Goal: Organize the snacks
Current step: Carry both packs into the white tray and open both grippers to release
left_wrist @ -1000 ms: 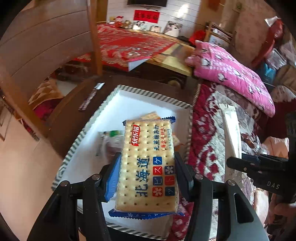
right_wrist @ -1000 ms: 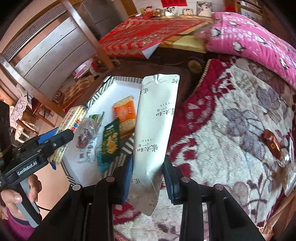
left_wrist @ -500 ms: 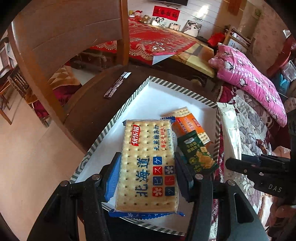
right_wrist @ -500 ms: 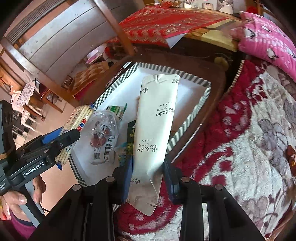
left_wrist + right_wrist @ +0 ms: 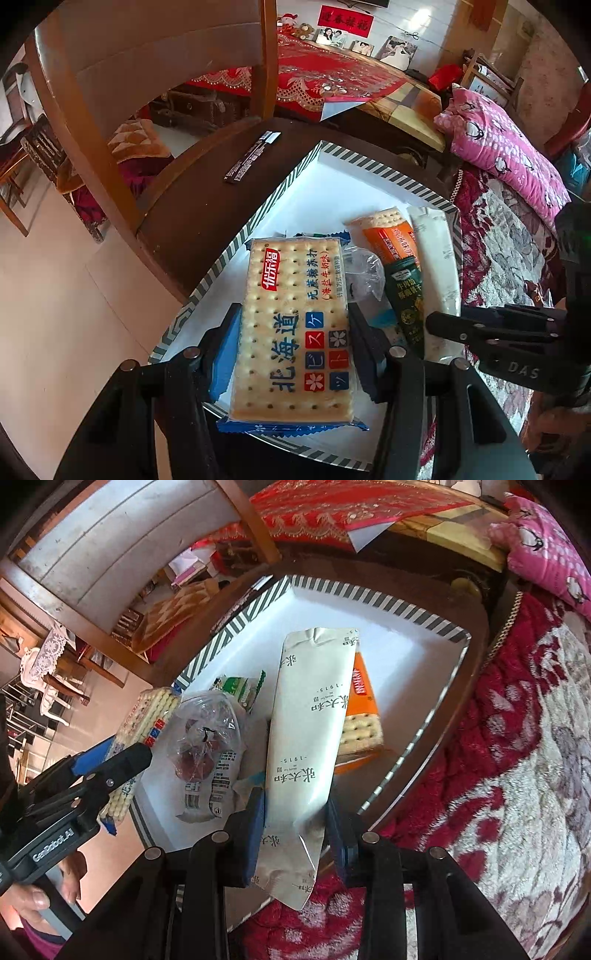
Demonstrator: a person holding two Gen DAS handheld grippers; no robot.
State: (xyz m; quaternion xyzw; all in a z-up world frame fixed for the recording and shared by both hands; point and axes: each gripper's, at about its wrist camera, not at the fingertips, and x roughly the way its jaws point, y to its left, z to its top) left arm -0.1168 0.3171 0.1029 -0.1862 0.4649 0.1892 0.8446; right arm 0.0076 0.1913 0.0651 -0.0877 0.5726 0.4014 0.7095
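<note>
My left gripper is shut on a cracker pack with blue Chinese lettering, held over the near-left part of a white tray with a striped rim. My right gripper is shut on a long silver snack packet, held over the same tray. In the tray lie an orange cracker pack, a clear bag of red snacks, a green-and-white packet and a dark green packet. The left gripper also shows in the right wrist view.
The tray sits on a dark round wooden table with a black remote. A wooden chair stands to the left. A patterned red-and-cream blanket and a pink pillow lie to the right.
Both grippers have moved further over the tray with their packs. The silver packet now hangs above the orange and dark green packs.
</note>
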